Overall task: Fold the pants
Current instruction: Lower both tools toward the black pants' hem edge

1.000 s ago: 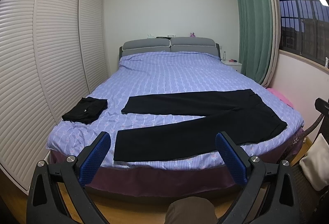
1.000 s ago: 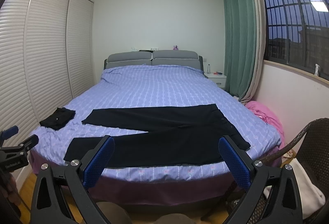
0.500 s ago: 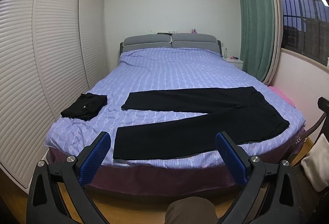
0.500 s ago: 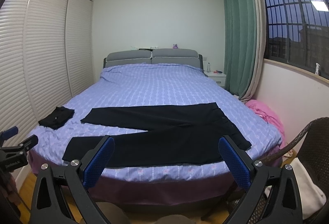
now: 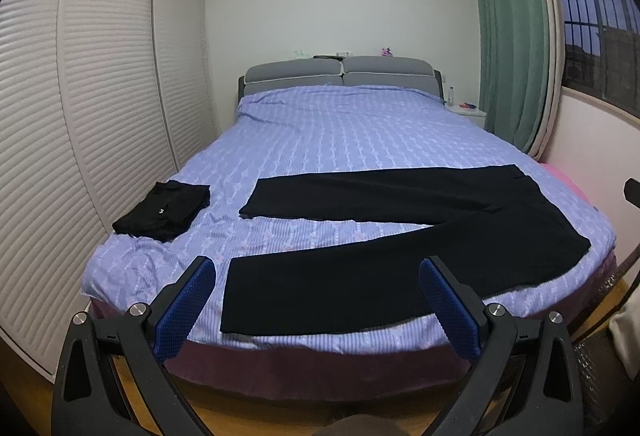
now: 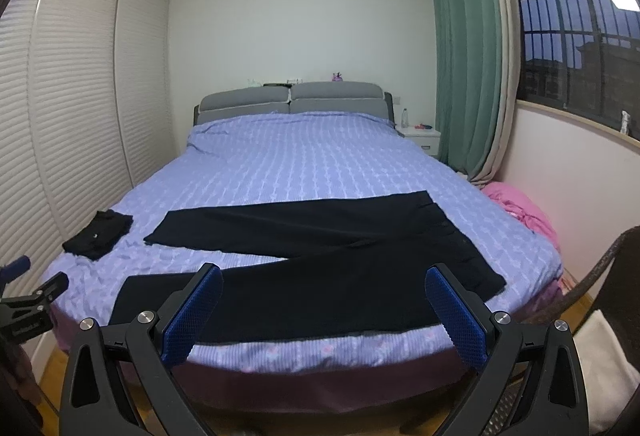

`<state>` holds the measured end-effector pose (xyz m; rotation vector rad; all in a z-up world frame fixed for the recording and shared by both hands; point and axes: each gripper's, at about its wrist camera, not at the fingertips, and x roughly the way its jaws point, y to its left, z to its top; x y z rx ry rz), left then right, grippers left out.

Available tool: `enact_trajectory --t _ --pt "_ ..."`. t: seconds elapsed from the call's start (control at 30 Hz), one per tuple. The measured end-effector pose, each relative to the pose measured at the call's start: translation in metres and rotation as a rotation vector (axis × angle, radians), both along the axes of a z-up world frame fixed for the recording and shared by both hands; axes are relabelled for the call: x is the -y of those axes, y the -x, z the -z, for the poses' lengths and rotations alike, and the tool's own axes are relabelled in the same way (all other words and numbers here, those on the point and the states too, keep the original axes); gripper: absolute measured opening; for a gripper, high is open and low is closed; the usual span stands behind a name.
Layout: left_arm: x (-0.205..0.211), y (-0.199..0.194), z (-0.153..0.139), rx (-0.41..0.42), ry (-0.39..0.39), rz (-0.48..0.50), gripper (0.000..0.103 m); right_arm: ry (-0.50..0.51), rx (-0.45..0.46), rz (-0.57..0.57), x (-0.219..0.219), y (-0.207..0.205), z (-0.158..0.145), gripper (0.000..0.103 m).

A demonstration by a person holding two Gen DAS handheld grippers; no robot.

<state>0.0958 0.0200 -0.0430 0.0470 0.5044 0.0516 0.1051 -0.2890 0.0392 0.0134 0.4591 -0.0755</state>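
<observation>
Right now I hold both grippers back from the bed (image 5: 360, 132), jaws spread wide and gripping nothing. Ahead of the left gripper (image 5: 318, 300) and the right gripper (image 6: 324, 306), the pants (image 5: 400, 236) lie flat with legs splayed apart, so I judge folding hasn't begun; a folded garment (image 5: 164, 210) sits beyond, to the left
</observation>
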Motion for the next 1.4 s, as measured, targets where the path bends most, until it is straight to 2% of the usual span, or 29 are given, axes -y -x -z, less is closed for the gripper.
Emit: enact_trajectory --t 0.1,0.23,0.4,0.67,0.8,1.03,1.17,1.23,1.3,1.4 --pt "-0.010 -0.006 0.016 0.025 -0.010 -0.014 0.103 -0.012 -0.004 0.003 -0.007 -0.018 0.014 0.103" --pt "-0.022 -0.013 0.043 0.049 -0.060 -0.014 0.103 -0.055 -0.036 0.011 -0.017 -0.036 0.044 0.103" --pt "-0.041 -0.025 0.081 0.015 -0.094 0.032 0.103 -0.079 -0.103 0.023 -0.040 -0.062 0.092 0.103" --pt "-0.095 -0.045 0.128 -0.062 -0.019 0.079 0.103 -0.160 -0.122 -0.006 -0.084 -0.089 0.142 0.103" --pt "-0.121 -0.060 0.160 -0.124 -0.009 0.075 0.103 -0.133 -0.135 -0.057 -0.123 -0.100 0.170 0.102" --pt "-0.154 -0.074 0.207 -0.181 0.048 0.060 0.091 -0.038 -0.160 -0.144 -0.171 -0.105 0.204 0.098" --pt "-0.166 -0.084 0.226 -0.203 0.120 0.050 0.081 -0.003 -0.177 -0.157 -0.176 -0.112 0.216 0.094" --pt "-0.170 -0.088 0.232 -0.200 0.150 0.032 0.080 -0.009 -0.194 -0.154 -0.173 -0.116 0.221 0.091" --pt "-0.173 -0.092 0.238 -0.205 0.176 0.024 0.075 -0.012 -0.208 -0.146 -0.171 -0.119 0.226 0.090" --pt "-0.177 -0.100 0.247 -0.224 0.224 0.017 0.059 -0.010 -0.221 -0.145 -0.171 -0.123 0.231 0.091"
